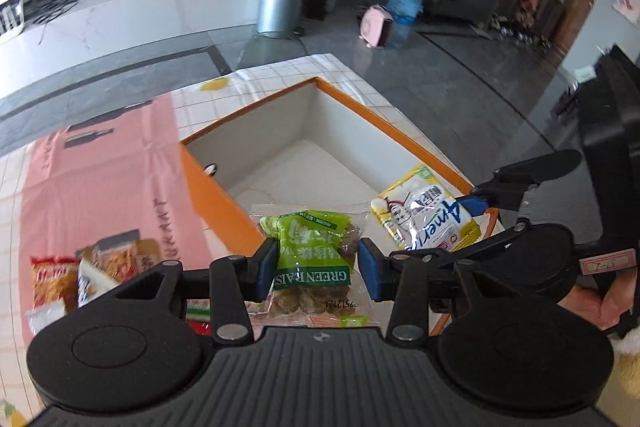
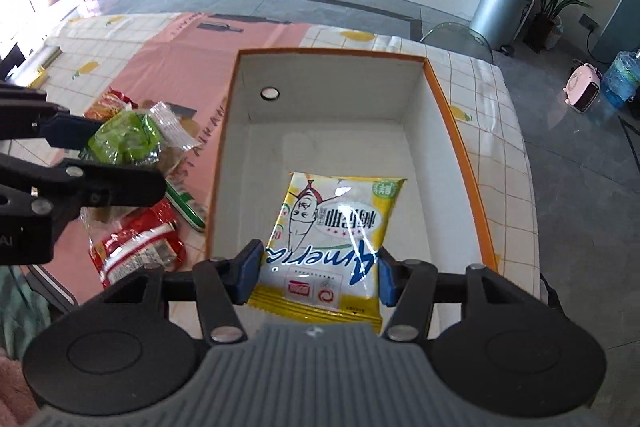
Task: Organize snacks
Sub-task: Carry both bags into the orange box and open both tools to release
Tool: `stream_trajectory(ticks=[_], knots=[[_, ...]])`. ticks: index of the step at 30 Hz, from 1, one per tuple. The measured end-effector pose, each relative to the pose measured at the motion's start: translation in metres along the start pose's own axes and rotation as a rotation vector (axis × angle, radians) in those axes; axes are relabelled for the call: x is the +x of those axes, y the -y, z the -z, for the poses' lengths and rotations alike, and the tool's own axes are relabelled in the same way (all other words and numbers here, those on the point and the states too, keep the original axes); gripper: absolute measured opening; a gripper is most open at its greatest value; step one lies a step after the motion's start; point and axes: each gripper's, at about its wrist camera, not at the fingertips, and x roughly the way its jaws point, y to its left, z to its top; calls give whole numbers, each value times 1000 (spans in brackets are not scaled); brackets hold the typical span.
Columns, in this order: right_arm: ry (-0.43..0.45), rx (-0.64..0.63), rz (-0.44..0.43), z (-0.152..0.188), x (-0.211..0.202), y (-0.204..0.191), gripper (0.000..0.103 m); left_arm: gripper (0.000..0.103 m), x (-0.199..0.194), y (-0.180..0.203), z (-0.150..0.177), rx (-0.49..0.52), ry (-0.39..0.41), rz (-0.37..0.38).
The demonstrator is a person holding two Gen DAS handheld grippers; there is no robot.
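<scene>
Holding a raisin bag (image 1: 316, 263) in our left gripper (image 1: 318, 269) and a yellow packet (image 2: 332, 247) in our right gripper (image 2: 318, 275); only the right view shows the round hole (image 2: 269, 93) in the box (image 2: 456, 131) wall.

1 orange-rimmed box (image 2: 460, 131), 1 green raisin packet (image 1: 312, 259), 1 yellow snack packet (image 2: 332, 239), 2 grippers (image 1: 318, 265) (image 2: 318, 273).

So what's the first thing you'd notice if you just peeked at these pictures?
Probably the bright packets pinched in the blue fingers: the left gripper clamps a green raisin bag near the box's edge, and the right gripper holds a yellow snack packet over the box. Next comes the big white box with an orange rim on the checked tablecloth, and a heap of red snack bags left of it.
</scene>
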Motion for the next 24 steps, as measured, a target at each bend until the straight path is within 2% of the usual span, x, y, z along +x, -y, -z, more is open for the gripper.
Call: stream_trajectory(ticks=[3, 9, 12, 24], knots=[[-58, -35, 4, -2, 18, 14, 54, 49, 19, 7, -10, 46, -36, 28], [-150, -94, -4, -7, 50, 32, 54, 49, 51, 22, -13, 179, -87, 17], [-180, -105, -18, -10, 62, 36, 54, 49, 64, 22, -13, 204, -135, 45], [-252, -110, -93, -1, 106, 38, 54, 49, 113, 26, -3, 303, -272, 31]])
